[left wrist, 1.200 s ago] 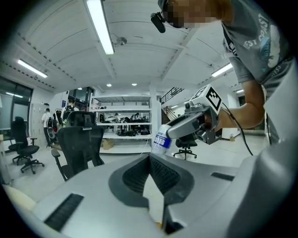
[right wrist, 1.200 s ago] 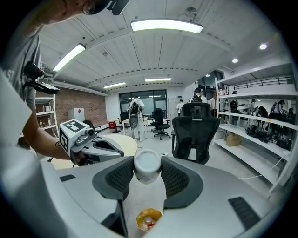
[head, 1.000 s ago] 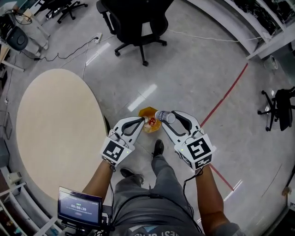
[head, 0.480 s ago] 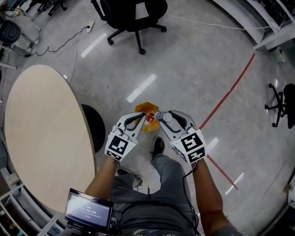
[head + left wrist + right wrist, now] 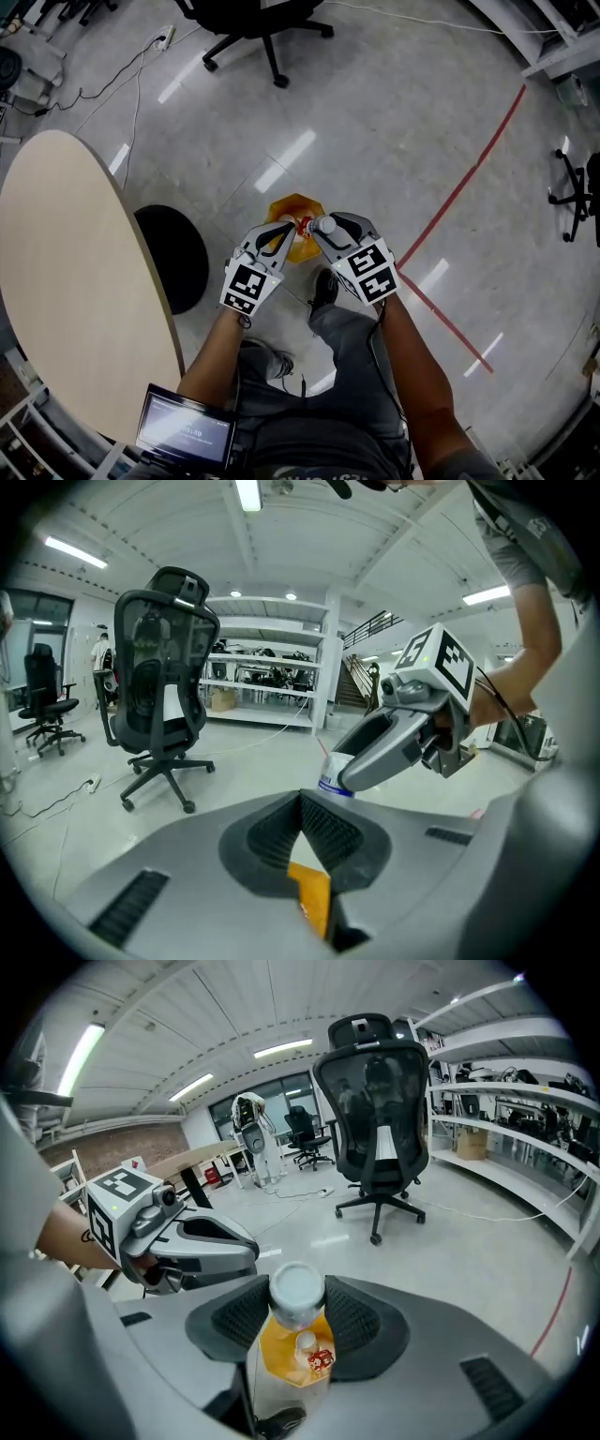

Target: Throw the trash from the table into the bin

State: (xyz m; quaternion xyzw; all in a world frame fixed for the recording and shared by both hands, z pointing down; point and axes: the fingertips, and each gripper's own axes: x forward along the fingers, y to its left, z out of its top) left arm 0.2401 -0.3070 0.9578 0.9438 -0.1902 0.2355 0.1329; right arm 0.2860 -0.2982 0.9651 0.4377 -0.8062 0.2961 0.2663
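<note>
- bottle [image 5: 297,1297]: clear plastic with a white cap, clamped across its neck end between the ribbed pads of the right gripper [image 5: 323,228]. It is held above the bin, cap toward the gripper camera.
- bin [image 5: 291,208]: orange, on the floor straight ahead of the person's feet. A small red item and a pale one lie inside, seen in the right gripper view.
- right gripper pose: forearm [image 5: 412,366] stretched forward and down from the body. The jaws slant down over the bin's right half and the marker cube [image 5: 367,270] faces up.
- left gripper [image 5: 290,228]: jaw tips are together. An orange strip shows in the slit behind them; can't tell if it is the bin below or a held scrap.
- left gripper pose: left forearm [image 5: 211,366] stretched forward and down, tips over the bin's left half, just beside the right gripper's tips. The two grippers angle toward each other.
- shoe [image 5: 323,289]: dark, on the near side of the bin, under the right gripper.
- table [image 5: 75,281]: pale round top left of the bin, well apart. Its black base [image 5: 173,258] is nearer the bin.
- office chair [image 5: 253,19]: black, beyond the bin.
- red floor line [image 5: 469,178]: runs diagonally right of the bin.
</note>
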